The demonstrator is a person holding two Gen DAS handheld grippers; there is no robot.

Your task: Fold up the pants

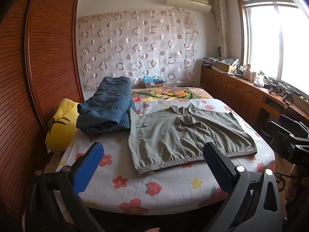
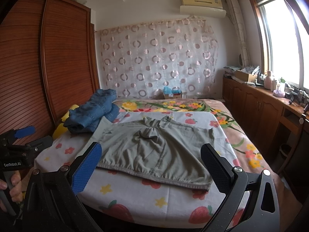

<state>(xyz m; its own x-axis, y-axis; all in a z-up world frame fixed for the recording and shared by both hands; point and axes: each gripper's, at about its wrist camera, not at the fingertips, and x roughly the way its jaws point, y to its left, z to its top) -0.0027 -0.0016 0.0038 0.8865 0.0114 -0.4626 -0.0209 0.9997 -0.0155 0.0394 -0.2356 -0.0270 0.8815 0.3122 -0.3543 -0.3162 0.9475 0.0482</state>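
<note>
Grey-green pants (image 1: 185, 135) lie spread flat on the bed, waistband toward me; they also show in the right wrist view (image 2: 152, 150). My left gripper (image 1: 152, 164) is open and empty, held above the bed's near edge, in front of the waistband. My right gripper (image 2: 150, 164) is open and empty, also in front of the waistband, not touching the cloth. The left gripper's body shows at the left of the right wrist view (image 2: 25, 139), and the right gripper's body at the right of the left wrist view (image 1: 289, 135).
A pile of blue jeans (image 1: 106, 108) lies on the bed's left, beside the pants, next to a yellow plush pillow (image 1: 61, 123). The floral sheet (image 1: 154, 193) covers the bed. A wooden wardrobe (image 1: 38, 58) stands left, a cluttered cabinet (image 1: 241, 90) right under the window.
</note>
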